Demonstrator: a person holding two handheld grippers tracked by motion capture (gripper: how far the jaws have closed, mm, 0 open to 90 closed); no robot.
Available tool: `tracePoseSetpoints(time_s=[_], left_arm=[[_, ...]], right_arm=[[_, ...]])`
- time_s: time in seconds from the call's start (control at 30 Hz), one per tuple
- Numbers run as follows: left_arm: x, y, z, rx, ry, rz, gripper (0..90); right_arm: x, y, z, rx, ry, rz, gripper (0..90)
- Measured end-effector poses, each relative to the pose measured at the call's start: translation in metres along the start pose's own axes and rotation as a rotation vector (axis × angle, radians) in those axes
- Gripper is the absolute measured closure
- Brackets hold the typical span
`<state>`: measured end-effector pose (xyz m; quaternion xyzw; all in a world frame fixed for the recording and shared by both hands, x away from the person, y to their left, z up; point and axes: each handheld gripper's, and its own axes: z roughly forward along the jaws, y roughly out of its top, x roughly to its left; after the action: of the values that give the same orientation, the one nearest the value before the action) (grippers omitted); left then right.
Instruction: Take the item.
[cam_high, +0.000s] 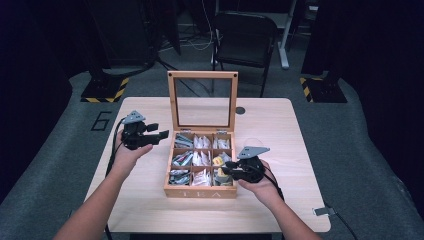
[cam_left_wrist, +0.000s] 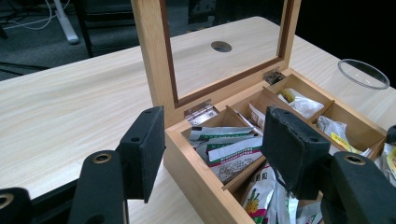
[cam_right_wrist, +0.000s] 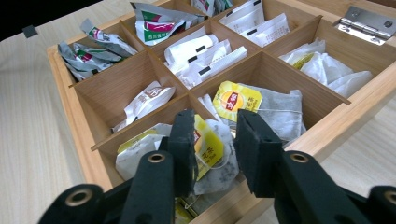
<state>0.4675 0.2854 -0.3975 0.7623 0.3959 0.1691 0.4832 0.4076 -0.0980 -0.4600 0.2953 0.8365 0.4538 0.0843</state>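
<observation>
Item: grey paper tea bag with yellow tag (cam_right_wrist: 212, 149), lying in the near right compartment of the open nine-compartment wooden tea box (cam_high: 200, 192) on the pale wooden tabletop (cam_high: 280, 130). It is straddled by the right tool (cam_right_wrist: 215, 145), directly beneath, pads narrowly apart, not yet pressed against it. The left tool (cam_high: 159, 131) is held apart, empty, beside the box's left wall, farther away.

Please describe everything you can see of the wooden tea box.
The tea box is light wood, square, with "TEA" on its front wall. Thin wooden walls split it into nine compartments holding tea bags and sachets. Its lid, a wooden frame around a clear pane, stands open and upright on two metal hinges. It sits mid-table. The right tool reaches into its front right compartment.
</observation>
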Motion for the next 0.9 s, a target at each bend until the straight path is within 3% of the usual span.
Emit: tracePoseSetpoints(time_s=[0.27,0.47,0.9], left_arm=[[-0.0007,-0.0002,0.0004,-0.004,0.003,-0.002,39.3],[-0.0006,-0.0005,0.0002,-0.001,0.003,-0.002,39.4],[0.0011,-0.0028,-0.0004,-0.005,0.009,-0.007,39.4]], right_arm=[[0.0006,-0.0013,-0.0010,0.001,0.025,-0.011,77.1],[0.0028,-0.0003,-0.0048,-0.029,0.036,-0.001,85.7],[0.0076,0.0020,-0.0031,-0.027,0.084,-0.003,86.6]])
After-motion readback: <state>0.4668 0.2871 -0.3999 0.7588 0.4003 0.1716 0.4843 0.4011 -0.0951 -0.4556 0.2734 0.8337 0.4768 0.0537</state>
